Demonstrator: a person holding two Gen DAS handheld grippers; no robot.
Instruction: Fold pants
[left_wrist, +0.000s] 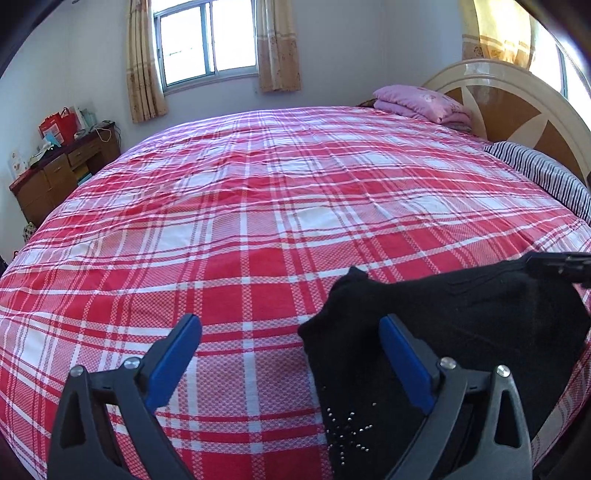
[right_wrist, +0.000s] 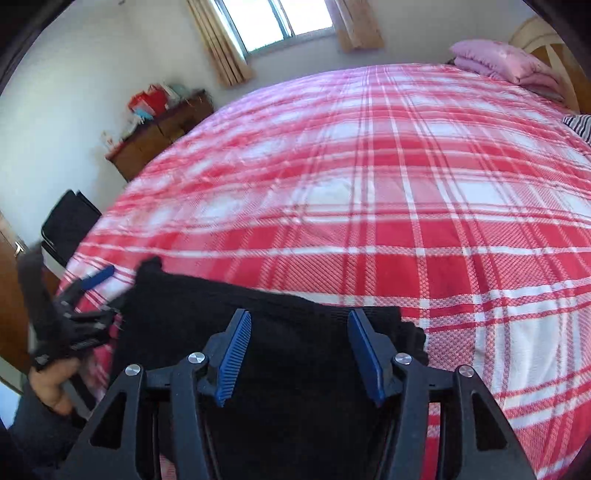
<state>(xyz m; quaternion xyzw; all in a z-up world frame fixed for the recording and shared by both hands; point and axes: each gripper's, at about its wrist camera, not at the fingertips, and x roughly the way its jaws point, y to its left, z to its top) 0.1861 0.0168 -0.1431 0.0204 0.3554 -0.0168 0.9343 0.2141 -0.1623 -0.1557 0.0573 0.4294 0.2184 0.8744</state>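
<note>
Black pants lie on the near edge of a bed with a red and white plaid cover. A pattern of small studs shows on the cloth near me. My left gripper is open, its right finger over the pants' left edge and its left finger over bare cover. In the right wrist view the pants lie under my right gripper, which is open above the cloth and holds nothing. The left gripper shows there at the pants' left corner, held by a hand.
A pink folded quilt and a striped pillow lie by the wooden headboard at the far right. A brown desk with red bags stands by the left wall. A black chair stands beside the bed.
</note>
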